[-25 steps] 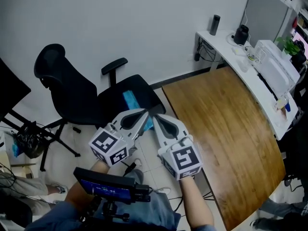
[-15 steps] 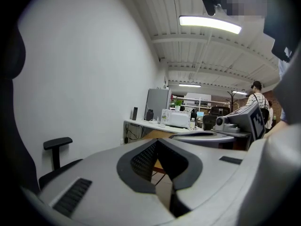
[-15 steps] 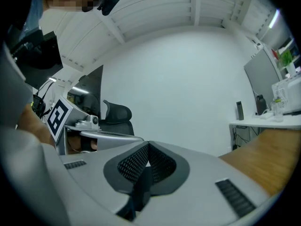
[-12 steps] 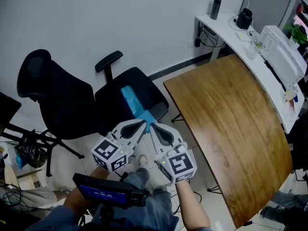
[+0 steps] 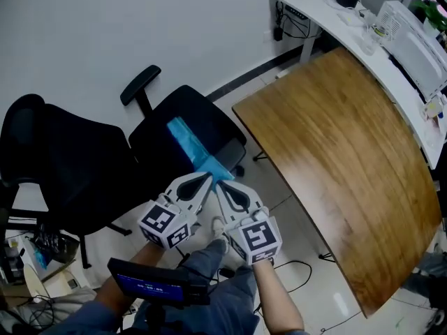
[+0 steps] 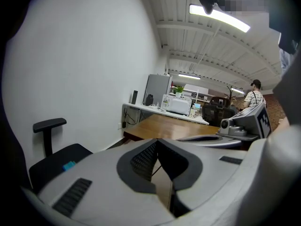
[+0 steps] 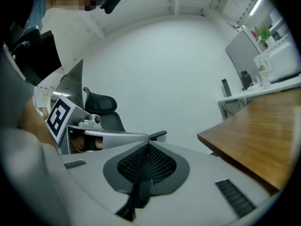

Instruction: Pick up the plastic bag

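A light blue plastic bag (image 5: 192, 145) lies crumpled on the seat of a black office chair (image 5: 56, 166). In the left gripper view only a small blue patch of the bag (image 6: 69, 165) shows on the seat, low at the left. My left gripper (image 5: 209, 178) and right gripper (image 5: 218, 185) hang side by side, tips almost touching, just at the near end of the bag. Both are shut with nothing between their jaws. From the left gripper (image 6: 157, 143) the other one shows at its right; the right gripper (image 7: 148, 147) points past the chair's armrest (image 7: 157, 135).
A curved wooden table (image 5: 335, 152) stands to the right of the chair. Behind it a white desk (image 5: 391, 54) holds a printer, a bottle and small items. A handheld device with a lit screen (image 5: 157, 285) sits near my body. Cables lie on the floor.
The view has swung left and down, so the chair and bag sit nearer the middle. Both grippers have come closer to the bag's near end and stay shut.
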